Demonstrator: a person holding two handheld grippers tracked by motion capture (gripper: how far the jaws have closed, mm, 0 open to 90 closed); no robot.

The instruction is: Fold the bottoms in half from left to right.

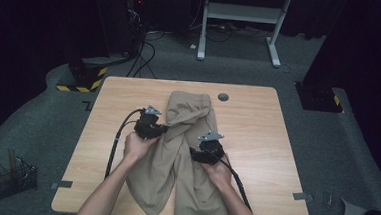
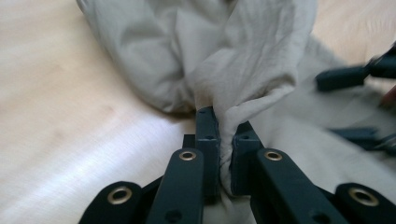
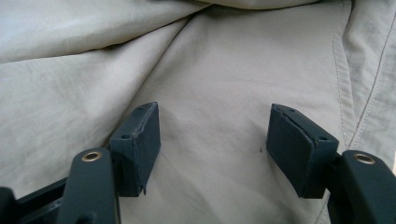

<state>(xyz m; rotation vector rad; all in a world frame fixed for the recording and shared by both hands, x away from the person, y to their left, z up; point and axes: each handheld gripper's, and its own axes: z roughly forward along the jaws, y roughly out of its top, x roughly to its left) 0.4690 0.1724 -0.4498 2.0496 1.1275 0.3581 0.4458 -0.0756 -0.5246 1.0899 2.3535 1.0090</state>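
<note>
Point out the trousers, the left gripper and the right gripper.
trousers [image 1: 188,107]: high view, on the bunched upper part.
left gripper [image 2: 225,140]: left gripper view, between its tips, shut on a fold of cloth.
right gripper [image 3: 212,144]: right gripper view, between its open tips, over flat cloth.

We see the trousers lying down the middle of the counter, reaching from behind its centre to its near edge. The left claw sits at their left side, pinching a fold of the cloth, with bare counter farther left. The right claw rests on the trousers to the right of the left one and nearer to us, its jaws spread over flat cloth.
</note>
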